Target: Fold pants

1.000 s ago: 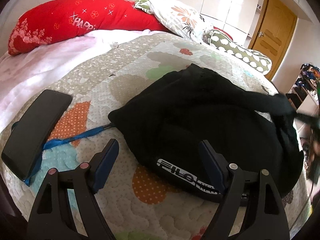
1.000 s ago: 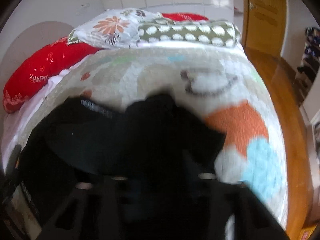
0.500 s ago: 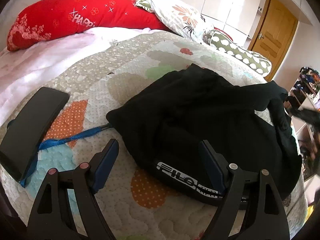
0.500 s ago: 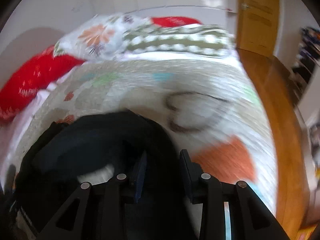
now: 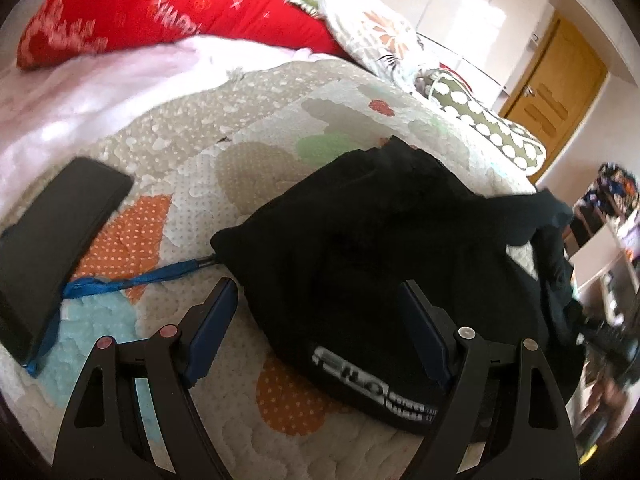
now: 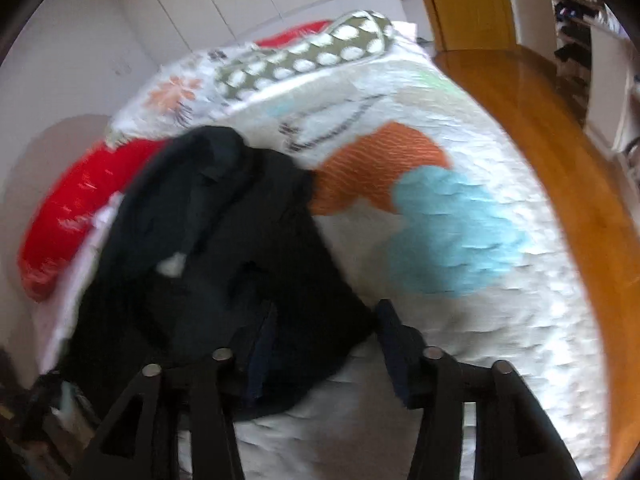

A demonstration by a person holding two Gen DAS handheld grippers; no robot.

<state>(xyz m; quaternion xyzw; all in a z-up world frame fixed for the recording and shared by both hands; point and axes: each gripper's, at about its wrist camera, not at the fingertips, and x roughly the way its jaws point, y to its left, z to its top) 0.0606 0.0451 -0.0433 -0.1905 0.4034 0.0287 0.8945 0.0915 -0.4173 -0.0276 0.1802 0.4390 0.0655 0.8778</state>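
Black pants (image 5: 380, 248) lie bunched on the patterned quilt (image 5: 248, 160), with a white-lettered waistband (image 5: 372, 392) at the near edge and a blue drawstring (image 5: 132, 280) trailing left. My left gripper (image 5: 320, 320) is open, its jaws straddling the near left part of the pants just above the cloth. In the blurred right wrist view the pants (image 6: 224, 248) spread to the left. My right gripper (image 6: 324, 340) is open, with the pants' near edge lying between its fingers. One leg end (image 5: 552, 216) lies folded over at the far right.
A black flat case (image 5: 52, 248) lies on the quilt at left. Red (image 5: 160, 20), floral (image 5: 368, 36) and green spotted (image 5: 480, 124) pillows line the head of the bed. Wooden floor (image 6: 552, 152) and a door (image 6: 468, 4) lie beyond the bed's right edge.
My right gripper has opened and let go of the pants leg it was carrying over the pile; it has pulled back toward the bed's edge. The left gripper has barely moved.
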